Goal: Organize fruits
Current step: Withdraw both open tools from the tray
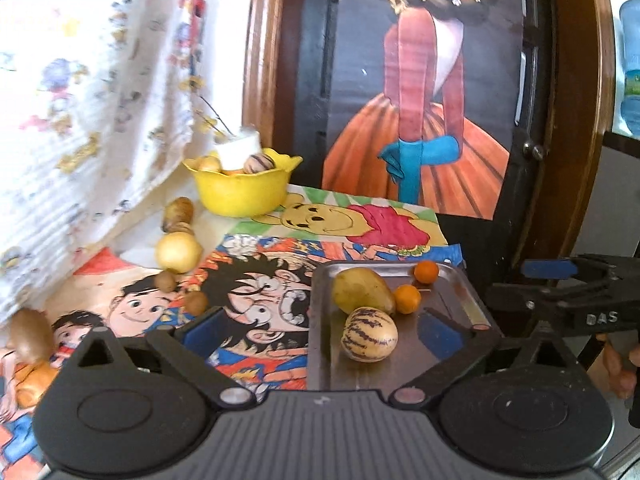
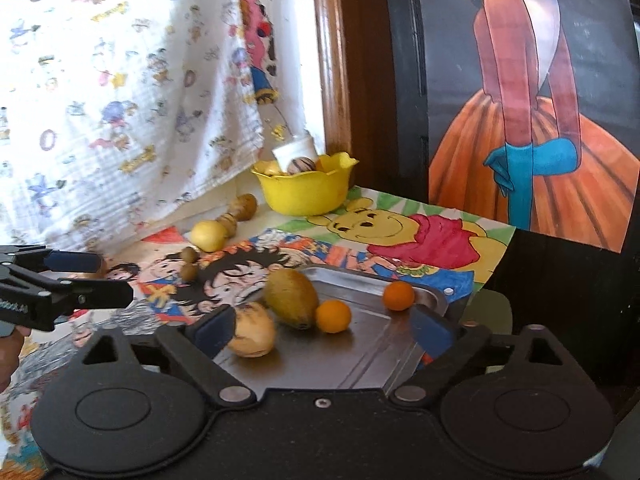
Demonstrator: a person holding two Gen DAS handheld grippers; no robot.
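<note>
1. While both grippers hang over the near edge of the metal tray (image 1: 452,280), their jaws stand spread wide and hold nothing: the left gripper (image 1: 324,328) frames the tray's left half, the right gripper (image 2: 326,330) its middle.
2. On the tray lie four fruits: a striped melon-like fruit (image 1: 369,339) nearest, a green-yellow mango (image 1: 362,290) touching it behind, one small orange (image 1: 407,299) just beside the mango, a second orange (image 1: 426,271) near the far rim.
3. Left of the tray, loose on the cartoon drawings (image 1: 256,280) covering the table: a yellow round fruit (image 1: 178,252), brown oval fruits (image 1: 180,210) behind it, two small brown ones (image 1: 165,281) near it.
4. A yellow bowl (image 1: 240,192) at the back holds more fruit and a white cup (image 1: 240,148).
5. A printed cloth (image 1: 92,100) hangs on the left; a painted dress figure (image 1: 420,120) stands behind.
6. Writing: the right gripper's side, seen from the left camera, reads "DAS".
</note>
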